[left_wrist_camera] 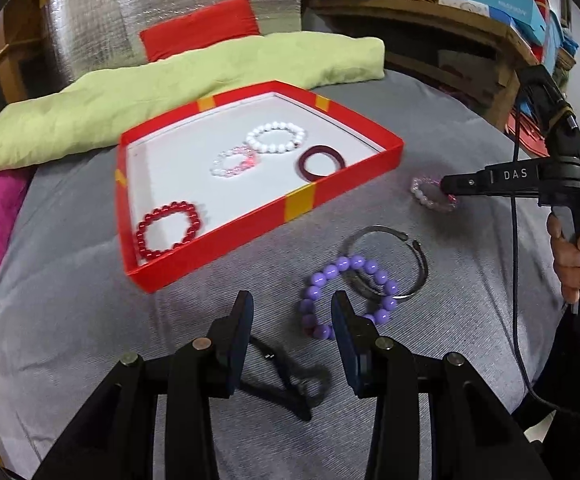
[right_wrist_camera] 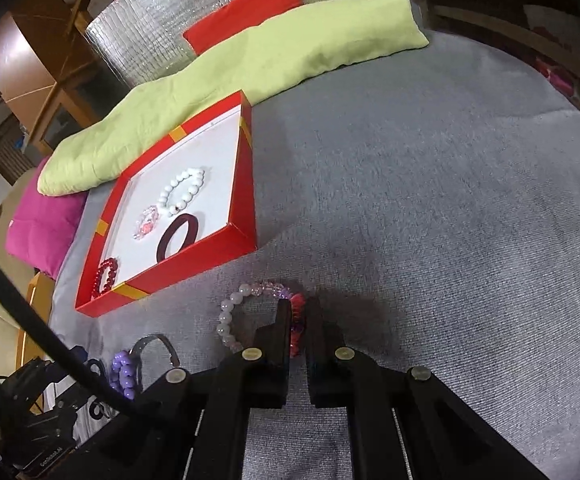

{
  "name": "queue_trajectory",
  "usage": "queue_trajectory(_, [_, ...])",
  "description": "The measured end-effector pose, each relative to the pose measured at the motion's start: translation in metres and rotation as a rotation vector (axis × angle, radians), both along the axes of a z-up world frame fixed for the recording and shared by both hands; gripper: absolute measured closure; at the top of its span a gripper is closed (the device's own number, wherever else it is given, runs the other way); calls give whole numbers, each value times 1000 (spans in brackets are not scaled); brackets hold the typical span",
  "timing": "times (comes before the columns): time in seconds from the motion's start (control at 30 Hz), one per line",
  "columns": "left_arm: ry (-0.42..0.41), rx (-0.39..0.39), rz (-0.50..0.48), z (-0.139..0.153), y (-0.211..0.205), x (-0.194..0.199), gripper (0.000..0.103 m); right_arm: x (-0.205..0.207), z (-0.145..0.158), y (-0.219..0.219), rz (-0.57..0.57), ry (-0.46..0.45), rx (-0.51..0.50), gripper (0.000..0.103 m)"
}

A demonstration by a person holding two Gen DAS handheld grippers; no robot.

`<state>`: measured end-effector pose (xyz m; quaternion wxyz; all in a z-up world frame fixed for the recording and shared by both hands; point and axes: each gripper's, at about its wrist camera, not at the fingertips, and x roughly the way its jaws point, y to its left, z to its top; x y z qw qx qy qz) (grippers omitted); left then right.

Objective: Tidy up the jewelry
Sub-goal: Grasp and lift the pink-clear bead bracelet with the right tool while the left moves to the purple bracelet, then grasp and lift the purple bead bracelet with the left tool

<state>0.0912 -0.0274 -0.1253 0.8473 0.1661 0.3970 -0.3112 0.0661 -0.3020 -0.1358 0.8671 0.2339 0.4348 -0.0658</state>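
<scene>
A shallow red cardboard tray with a white floor is seen on grey ribbed cloth, holding four round bracelets. Further right, the left gripper is held partly open above a glossy purple bead bracelet. The right gripper is clamped on a pale pink beaded bracelet.

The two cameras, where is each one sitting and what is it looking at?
Left wrist view: sits on the left gripper, looking down over the purple bracelet toward the red tray; shows its open fingers, the right gripper and a hand.
Right wrist view: sits on the right gripper, looking down at the pink bracelet that it pinches; shows its fingers.
Both share tray, bracelets, green pillow.
</scene>
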Motion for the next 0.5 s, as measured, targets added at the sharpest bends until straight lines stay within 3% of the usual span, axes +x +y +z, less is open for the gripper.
queue_trajectory(0.23, [39, 49, -42, -15, -16, 9, 62, -3, -2, 2, 5, 4, 6, 95])
queue_trajectory(0.4, [45, 68, -75, -19, -24, 7, 75, -2, -2, 4, 18, 14, 12, 92])
queue_trajectory(0.5, [53, 60, -79, -19, -23, 8, 91, -1, 0, 10, 44, 12, -9, 83])
